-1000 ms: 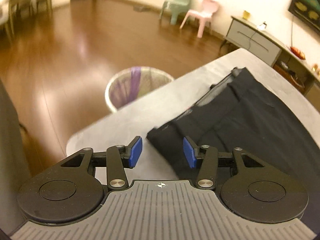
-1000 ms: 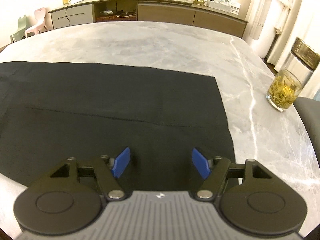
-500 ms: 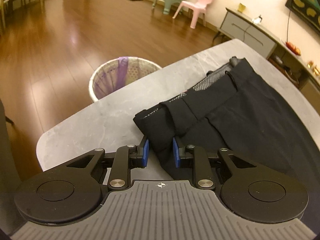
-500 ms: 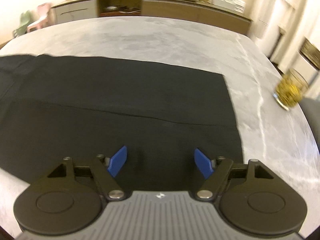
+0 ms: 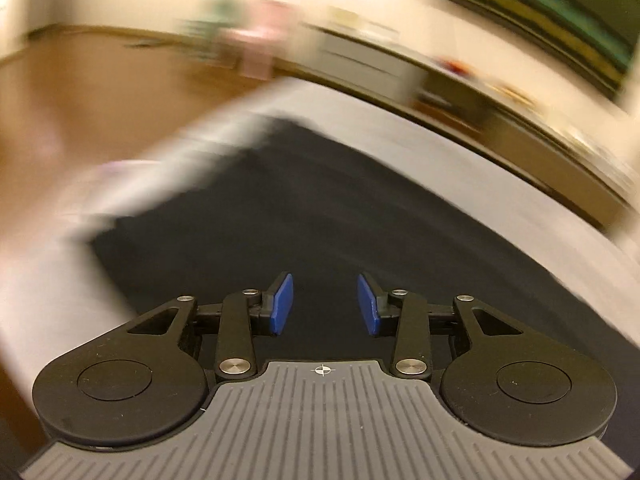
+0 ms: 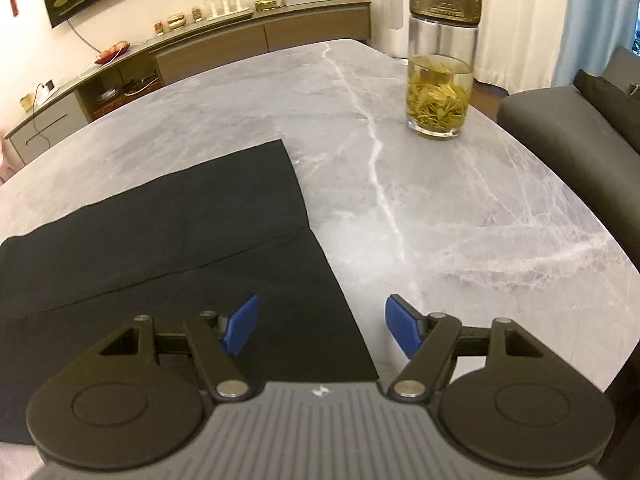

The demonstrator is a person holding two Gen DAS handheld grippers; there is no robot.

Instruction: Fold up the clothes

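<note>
Black trousers point(image 5: 320, 208) lie flat on the grey marble table point(image 5: 440, 148); the left wrist view is heavily motion-blurred. My left gripper point(image 5: 324, 284) hovers over the dark cloth. Its jaws are opening, and I see nothing pinched between the blue pads point(image 5: 282, 300). In the right wrist view the trousers point(image 6: 180, 220) end in a straight hem edge that runs down between the fingers. My right gripper point(image 6: 322, 304) stands wide over that edge, its jaws closing slightly. One pad point(image 6: 240, 328) is above the cloth, the other above bare table point(image 6: 440, 200).
A glass jar of tea leaves point(image 6: 440, 80) with a brass lid stands at the table's far right. A dark sofa point(image 6: 568, 148) sits beyond the right edge. A long sideboard point(image 6: 240, 44) runs along the back wall. Brown floor point(image 5: 80, 92) lies beyond the table's left edge.
My left gripper narrowed around the trousers' waist corner, then opened and swung quickly across over the cloth. My right gripper shifted right, bringing the hem edge between its fingers and the jar nearer.
</note>
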